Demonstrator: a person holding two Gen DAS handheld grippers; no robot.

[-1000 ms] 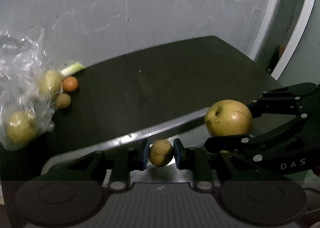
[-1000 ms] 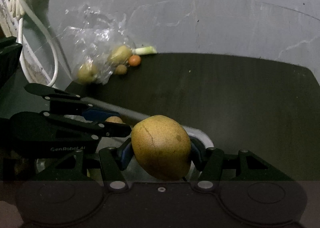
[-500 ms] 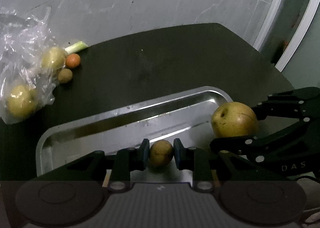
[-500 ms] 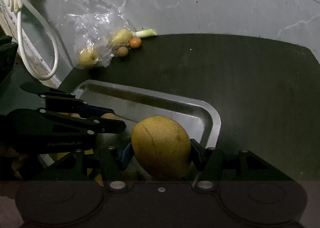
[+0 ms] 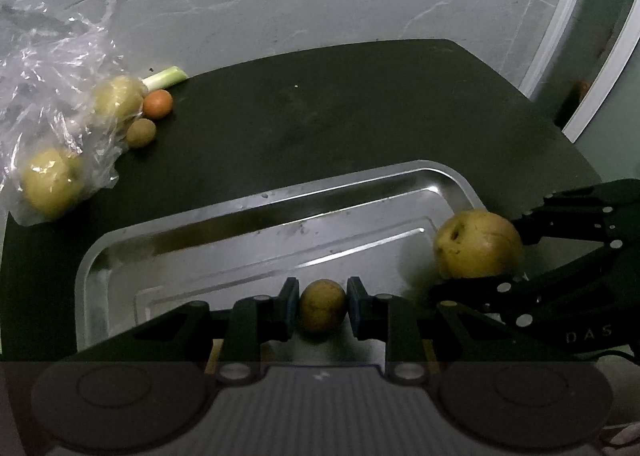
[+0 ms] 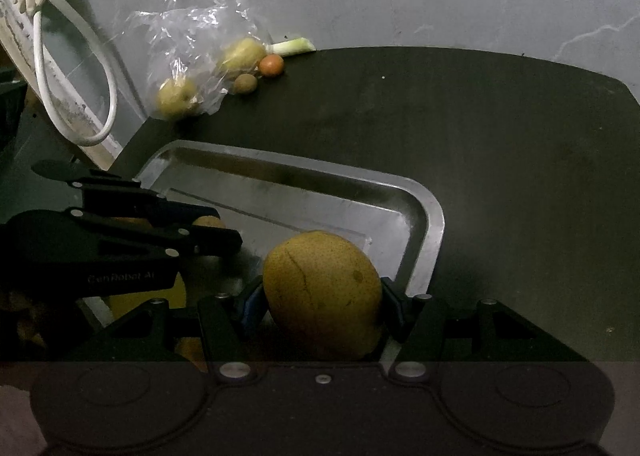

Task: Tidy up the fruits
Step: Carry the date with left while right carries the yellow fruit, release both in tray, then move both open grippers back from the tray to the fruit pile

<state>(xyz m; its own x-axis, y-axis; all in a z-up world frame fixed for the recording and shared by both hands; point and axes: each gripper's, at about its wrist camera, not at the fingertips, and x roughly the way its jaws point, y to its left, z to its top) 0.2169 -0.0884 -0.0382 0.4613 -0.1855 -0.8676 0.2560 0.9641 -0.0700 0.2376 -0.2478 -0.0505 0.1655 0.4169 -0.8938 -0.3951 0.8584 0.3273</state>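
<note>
My left gripper (image 5: 322,306) is shut on a small brown fruit (image 5: 322,310), held over the near part of a steel tray (image 5: 256,202). My right gripper (image 6: 320,296) is shut on a large yellow pear (image 6: 322,294) above the tray's (image 6: 434,216) right end; in the left wrist view that pear (image 5: 478,244) hangs at the right, over the tray's right rim. The left gripper's black body (image 6: 120,248) shows at the left of the right wrist view, with the small fruit (image 6: 208,222) peeking past it.
At the table's far left a clear plastic bag (image 5: 52,96) holds two yellow pears (image 5: 50,182) (image 5: 118,96). Beside it lie an orange fruit (image 5: 157,104), a small brown fruit (image 5: 141,132) and a green stalk (image 5: 166,77). A white cable (image 6: 60,68) hangs at left. Grey wall behind.
Both grippers have risen and tilted down, still holding their fruits. The tray has come into fuller view beneath them, and the bag of fruit sits higher in both views.
</note>
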